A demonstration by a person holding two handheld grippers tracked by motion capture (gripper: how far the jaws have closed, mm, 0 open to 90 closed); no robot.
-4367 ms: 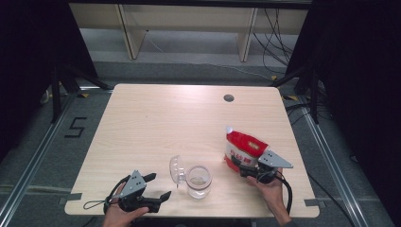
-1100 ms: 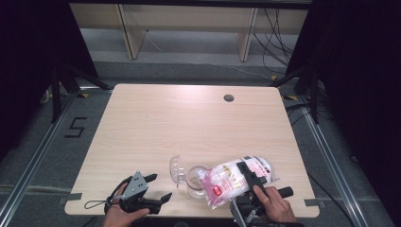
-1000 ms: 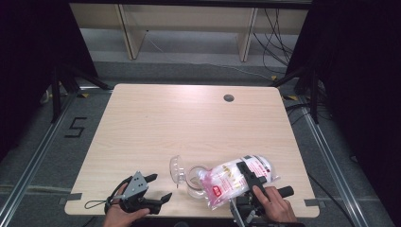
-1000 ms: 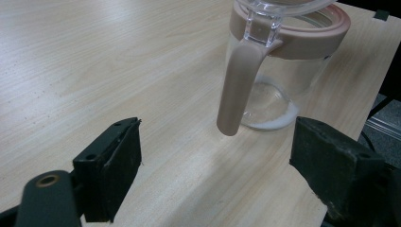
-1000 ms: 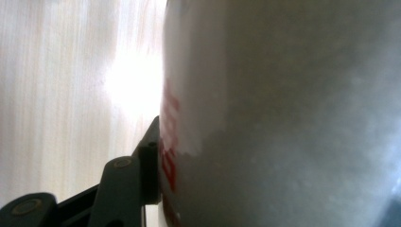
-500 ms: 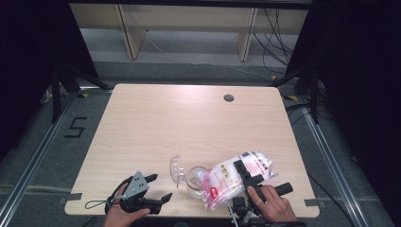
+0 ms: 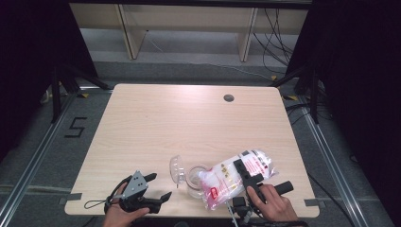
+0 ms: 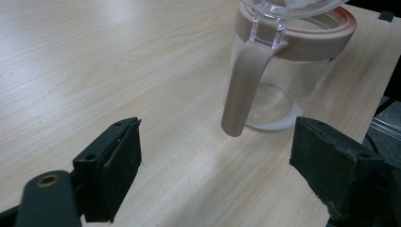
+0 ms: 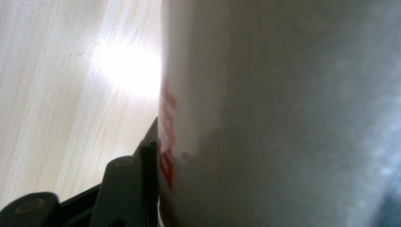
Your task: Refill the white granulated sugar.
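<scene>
A: The right gripper (image 7: 249, 176) is clamped on a bag (image 7: 235, 176) of white powder with red print, holding it tipped over the jar (image 7: 195, 177) near the table's (image 7: 189, 118) front edge.

B: Which way does the bag run?

A: In the high view its long axis goes on a slant, from the far right down toward the near left. The near-left end hangs just beside the jar's mouth, partly over it; the other end points away to the right. In the right gripper view the bag presses against one black jaw, with red lettering right beside it.

B: And the left gripper (image 7: 147, 188)?

A: Spread wide, gripping nothing, low at the front left of the table. In the left gripper view the jar (image 8: 283, 71) stands upright between and beyond its jaws, apart from them.

B: Describe the jar.

A: Clear glass with a pinkish-brown collar and a long clasp (image 8: 243, 82) hanging down its side. Its clear lid (image 7: 176, 169) is swung open to the left. A little white stuff lies on the bottom.

B: Count them for me.

A: One bag, one jar, one lid, two grippers.
</scene>
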